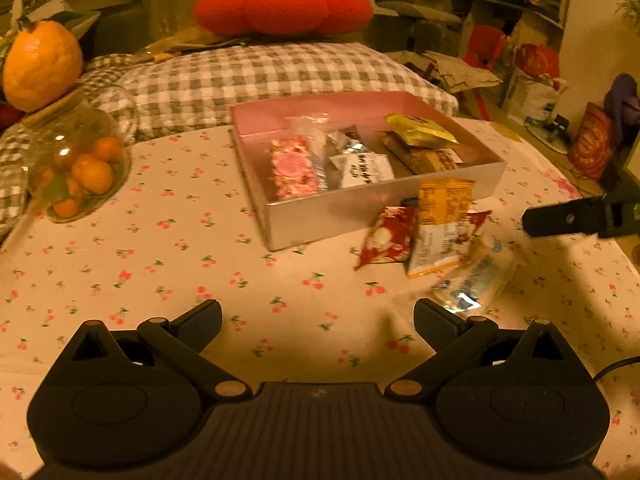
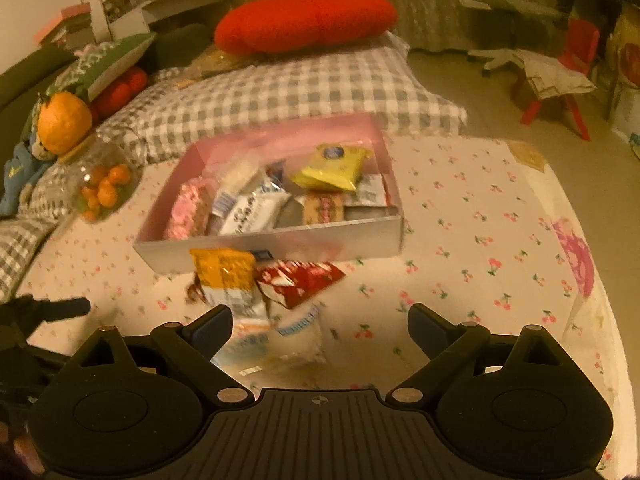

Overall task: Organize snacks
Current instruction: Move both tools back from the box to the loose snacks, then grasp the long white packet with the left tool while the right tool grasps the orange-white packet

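Observation:
A pink box [image 1: 304, 216] [image 2: 280, 244] sits on the cherry-print tablecloth and holds several snack packets, among them a yellow packet [image 1: 420, 130] [image 2: 332, 166] and a pink one [image 1: 294, 168] [image 2: 188, 208]. In front of the box lies a loose pile: an orange-and-white packet [image 1: 440, 224] [image 2: 228, 280], a red packet [image 1: 386, 240] [image 2: 300, 280] and a clear white-blue packet [image 1: 476, 276] [image 2: 296, 336]. My left gripper [image 1: 318, 324] is open and empty, left of the pile. My right gripper [image 2: 320, 326] is open and empty, right above the pile.
A glass jar of small oranges [image 1: 76, 172] [image 2: 102, 188] lies at the table's left. A checked cushion [image 1: 256, 76] [image 2: 288, 84] and a red pillow [image 1: 284, 6] lie behind the box. The table edge runs along the right [image 2: 592, 280].

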Action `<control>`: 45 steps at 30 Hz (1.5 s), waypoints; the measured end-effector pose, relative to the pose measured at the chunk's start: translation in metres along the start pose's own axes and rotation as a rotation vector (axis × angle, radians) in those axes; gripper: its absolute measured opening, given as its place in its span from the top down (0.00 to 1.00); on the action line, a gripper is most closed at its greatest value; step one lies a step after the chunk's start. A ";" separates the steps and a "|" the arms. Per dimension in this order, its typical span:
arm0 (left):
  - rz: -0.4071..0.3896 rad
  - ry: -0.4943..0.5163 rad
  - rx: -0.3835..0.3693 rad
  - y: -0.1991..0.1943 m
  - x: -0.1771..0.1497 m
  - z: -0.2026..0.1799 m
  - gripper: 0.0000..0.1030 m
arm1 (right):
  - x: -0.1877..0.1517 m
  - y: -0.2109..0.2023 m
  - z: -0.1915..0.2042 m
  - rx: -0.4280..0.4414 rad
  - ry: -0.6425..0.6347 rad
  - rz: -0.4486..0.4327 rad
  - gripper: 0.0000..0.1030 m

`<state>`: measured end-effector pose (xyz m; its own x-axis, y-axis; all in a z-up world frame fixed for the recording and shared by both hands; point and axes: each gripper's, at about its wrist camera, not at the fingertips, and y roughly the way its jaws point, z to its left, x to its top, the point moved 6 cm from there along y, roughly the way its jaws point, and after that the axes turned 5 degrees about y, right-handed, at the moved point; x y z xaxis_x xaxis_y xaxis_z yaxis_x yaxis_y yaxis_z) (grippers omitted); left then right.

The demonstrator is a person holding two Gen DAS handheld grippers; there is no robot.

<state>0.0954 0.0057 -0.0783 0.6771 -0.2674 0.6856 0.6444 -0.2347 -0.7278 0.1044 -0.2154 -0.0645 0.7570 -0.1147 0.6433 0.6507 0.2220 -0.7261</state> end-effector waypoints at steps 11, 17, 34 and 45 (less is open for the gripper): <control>-0.041 0.122 -0.195 0.010 0.014 -0.050 0.25 | -0.008 0.006 -0.022 -0.040 -0.033 0.017 0.07; -0.013 0.187 -0.285 0.025 0.022 -0.077 0.48 | -0.006 0.008 -0.028 -0.033 -0.014 0.026 0.07; 0.046 0.182 -0.240 0.017 0.002 -0.064 0.73 | -0.005 0.021 -0.008 0.004 -0.058 0.023 0.07; 0.078 0.147 -0.191 -0.004 -0.017 -0.023 0.79 | -0.004 0.030 0.038 0.077 -0.119 0.020 0.07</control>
<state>0.0728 -0.0105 -0.0873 0.6541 -0.4209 0.6285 0.5040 -0.3771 -0.7770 0.1187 -0.1715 -0.0802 0.7545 0.0046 0.6563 0.6257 0.2970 -0.7213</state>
